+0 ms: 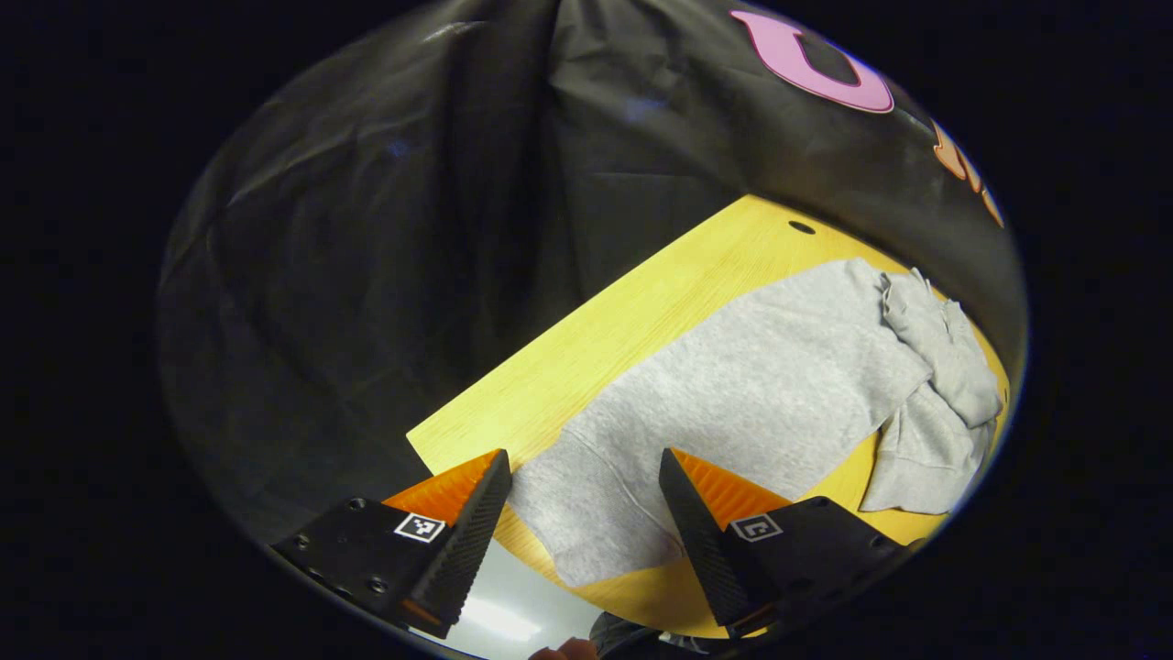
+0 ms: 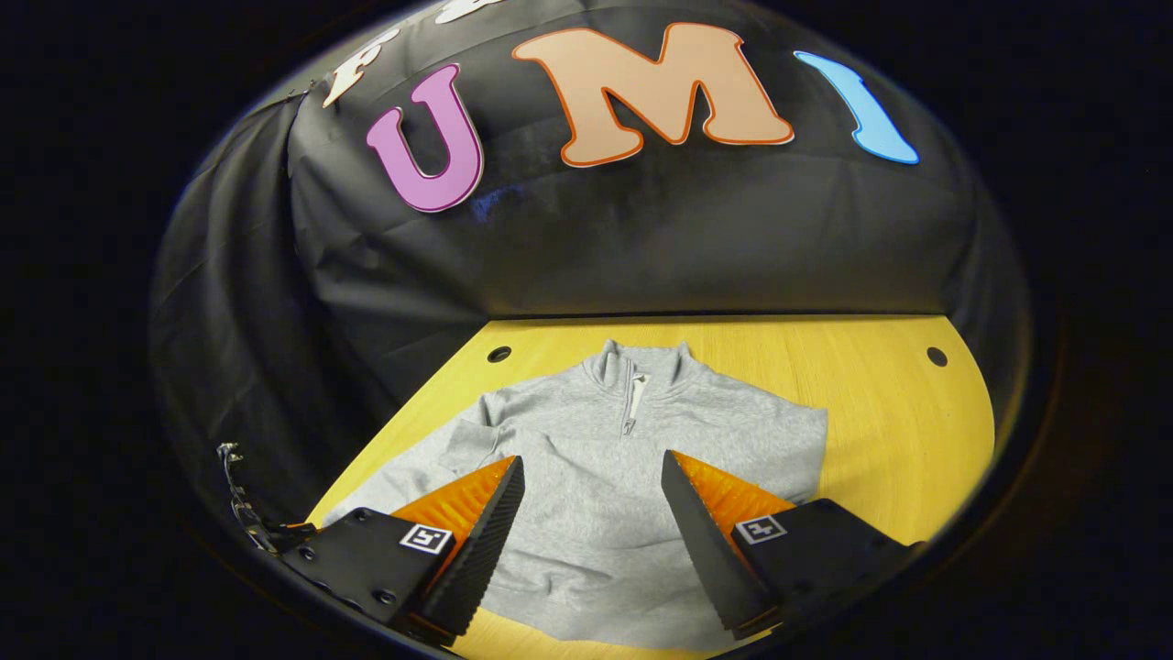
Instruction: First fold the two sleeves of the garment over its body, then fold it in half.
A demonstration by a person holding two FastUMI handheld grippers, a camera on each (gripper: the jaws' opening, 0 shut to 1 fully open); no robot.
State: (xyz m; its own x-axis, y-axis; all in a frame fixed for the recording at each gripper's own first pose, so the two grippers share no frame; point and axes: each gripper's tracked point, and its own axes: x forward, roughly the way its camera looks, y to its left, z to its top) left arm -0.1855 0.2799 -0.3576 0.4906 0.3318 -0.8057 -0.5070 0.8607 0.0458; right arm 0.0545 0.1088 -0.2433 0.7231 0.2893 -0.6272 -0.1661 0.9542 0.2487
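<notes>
A grey zip-neck sweatshirt [image 2: 632,458] lies flat on the yellow wooden table [image 2: 898,431]. The left gripper [image 1: 585,477] and right gripper [image 2: 594,481] both hover above it, fingers spread apart and holding nothing.

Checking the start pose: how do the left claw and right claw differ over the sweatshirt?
Left claw hovers over an edge of the sweatshirt, right claw over its middle. Left claw looks across it sideways; right claw faces its collar. Both are open, holding nothing.
</notes>
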